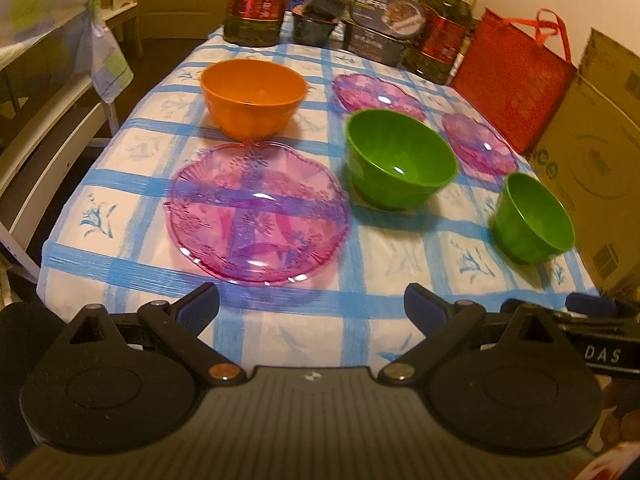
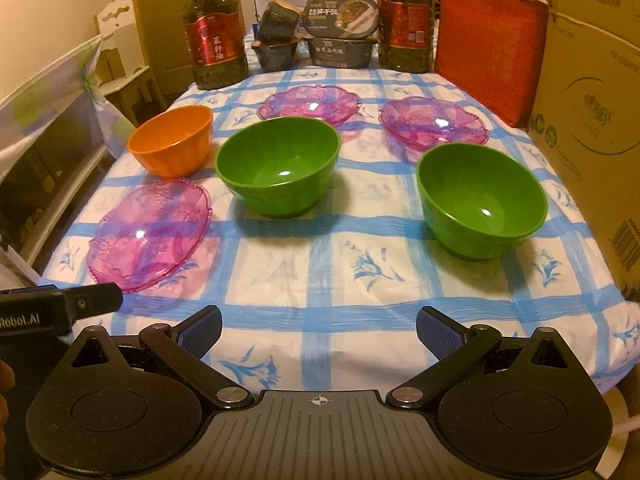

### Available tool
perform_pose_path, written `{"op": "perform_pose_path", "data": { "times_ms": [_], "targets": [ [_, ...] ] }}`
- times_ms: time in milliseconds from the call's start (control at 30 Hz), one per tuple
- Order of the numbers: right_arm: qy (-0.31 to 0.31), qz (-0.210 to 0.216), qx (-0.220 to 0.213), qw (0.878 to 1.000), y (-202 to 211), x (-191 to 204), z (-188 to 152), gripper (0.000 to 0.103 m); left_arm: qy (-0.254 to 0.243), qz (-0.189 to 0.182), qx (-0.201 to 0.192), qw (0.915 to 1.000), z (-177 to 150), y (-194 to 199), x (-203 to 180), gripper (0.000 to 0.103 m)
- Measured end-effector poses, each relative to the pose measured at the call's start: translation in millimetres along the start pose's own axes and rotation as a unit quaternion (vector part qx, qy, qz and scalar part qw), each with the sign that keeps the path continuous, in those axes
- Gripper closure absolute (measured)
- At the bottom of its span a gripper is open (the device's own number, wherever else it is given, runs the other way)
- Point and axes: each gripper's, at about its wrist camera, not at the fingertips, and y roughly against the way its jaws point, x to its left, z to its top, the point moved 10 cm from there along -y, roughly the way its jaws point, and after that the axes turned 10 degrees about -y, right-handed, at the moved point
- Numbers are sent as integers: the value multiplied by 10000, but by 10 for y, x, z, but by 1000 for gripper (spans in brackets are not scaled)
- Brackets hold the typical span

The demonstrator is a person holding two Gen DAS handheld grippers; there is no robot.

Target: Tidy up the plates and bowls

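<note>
Three clear pink plates lie on the blue-checked tablecloth: a near one [image 1: 258, 210] [image 2: 152, 232], a far middle one [image 1: 378, 94] [image 2: 310, 104] and a far right one [image 1: 480, 144] [image 2: 434, 122]. An orange bowl [image 1: 254, 96] [image 2: 172, 144] stands far left. Two green bowls stand upright, one in the middle [image 1: 400, 158] [image 2: 278, 164] and one on the right [image 1: 532, 218] [image 2: 480, 200]. My left gripper [image 1: 312, 304] is open and empty over the near table edge, just short of the near plate. My right gripper [image 2: 319, 328] is open and empty at the near edge.
Two oil bottles [image 2: 214, 36] [image 2: 406, 16], stacked food boxes [image 2: 340, 32] and a red bag [image 2: 490, 48] line the table's far end. A cardboard box [image 2: 592, 120] stands along the right side. A chair [image 1: 48, 128] stands to the left.
</note>
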Motion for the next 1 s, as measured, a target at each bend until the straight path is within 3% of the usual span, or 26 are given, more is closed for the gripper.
{"op": "perform_pose_path", "data": {
  "times_ms": [500,600,667,733,1000],
  "targets": [
    [348,570,110,9977,-432,555,92,1,765,370,-93,9963,125,-162,1019,5],
    [449,675,202,9965,-579,694,112,16,778,366,-43,9963,130,-273,1144,5],
    [446,766,295,9956,-690,779,115,21,792,353,17,9962,140,-366,1219,5],
    [474,848,374,9946,-804,860,124,34,803,362,78,9961,152,-455,1274,7],
    [365,923,605,9932,-1250,1067,173,43,574,309,116,9978,257,-760,1375,15]
  ]
}}
